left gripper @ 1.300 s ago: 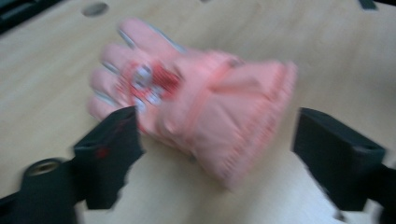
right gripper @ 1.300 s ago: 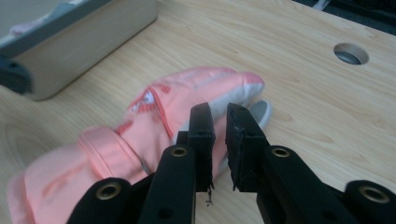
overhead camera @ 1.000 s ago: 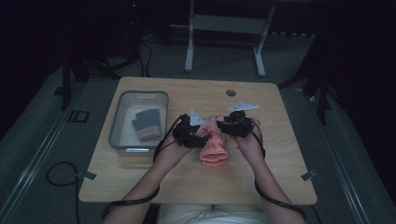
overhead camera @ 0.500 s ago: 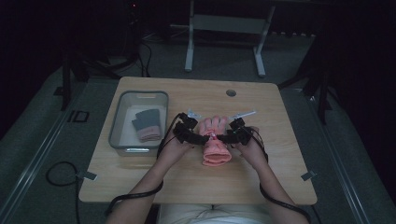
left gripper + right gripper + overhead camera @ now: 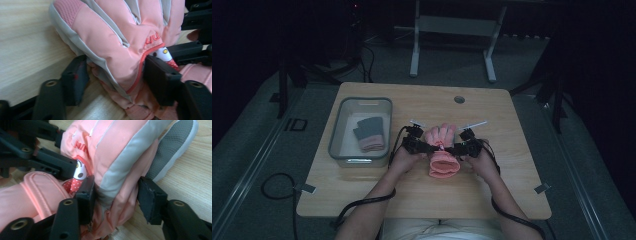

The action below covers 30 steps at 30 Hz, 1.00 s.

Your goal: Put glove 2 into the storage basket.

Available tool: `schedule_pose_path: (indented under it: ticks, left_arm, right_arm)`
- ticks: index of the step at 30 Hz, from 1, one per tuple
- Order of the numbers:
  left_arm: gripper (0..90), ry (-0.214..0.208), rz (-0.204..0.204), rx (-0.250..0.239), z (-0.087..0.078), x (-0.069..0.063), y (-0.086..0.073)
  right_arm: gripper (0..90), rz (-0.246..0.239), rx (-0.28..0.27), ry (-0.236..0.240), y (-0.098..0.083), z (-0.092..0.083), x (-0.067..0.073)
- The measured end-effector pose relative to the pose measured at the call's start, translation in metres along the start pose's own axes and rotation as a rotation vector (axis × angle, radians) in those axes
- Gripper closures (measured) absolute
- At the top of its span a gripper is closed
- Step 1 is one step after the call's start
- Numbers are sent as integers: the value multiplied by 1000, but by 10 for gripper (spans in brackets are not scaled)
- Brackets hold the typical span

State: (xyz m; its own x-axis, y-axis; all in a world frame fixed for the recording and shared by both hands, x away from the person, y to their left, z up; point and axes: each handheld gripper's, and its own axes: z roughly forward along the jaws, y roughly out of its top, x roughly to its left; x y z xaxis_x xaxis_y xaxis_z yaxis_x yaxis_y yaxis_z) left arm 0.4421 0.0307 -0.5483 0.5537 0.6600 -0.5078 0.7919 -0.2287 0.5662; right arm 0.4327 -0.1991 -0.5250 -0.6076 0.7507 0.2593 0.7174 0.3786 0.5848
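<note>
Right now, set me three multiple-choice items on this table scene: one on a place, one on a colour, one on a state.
1. Where does the grey-and-pink glove lie?
A. in the grey bin
B. on the floor
C. on the person's lap

2. What colour is most of the glove between the grippers?
A. blue
B. pink
C. black

3. How do the left gripper and right gripper stand to that glove?
A. both lifted away from it
B. one on each side, jaws around its fabric
C. both inside the bin

Key: 1 A, the high view shows it within the bin's walls. 2 B, pink with grey trim. 3 B, both gripper views show fabric between the jaws.
</note>
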Motion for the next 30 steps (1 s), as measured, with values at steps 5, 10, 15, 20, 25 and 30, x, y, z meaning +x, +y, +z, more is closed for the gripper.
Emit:
schedule_pose_path:
  ticks: [5,10,15,20,25,30]
  left_arm:
    - [669,4,30,23,-2,-7,4]
    - [743,20,70,26,-5,-18,10]
    - [755,16,88,19,-12,-29,15]
    - [759,47,131,11,-24,-40,24]
    - [760,42,139,-10,-42,-45,31]
    - [762,57,151,-38,-61,-51,39]
  right_arm:
    - [611,30,-37,23,-3,0,1]
    - [655,48,-54,10,-5,-5,4]
    - [666,71,-84,29,-8,-14,4]
    - [669,63,-114,28,-4,-24,8]
    - [669,51,-146,38,6,-35,15]
    - [670,38,-178,47,19,-46,25]
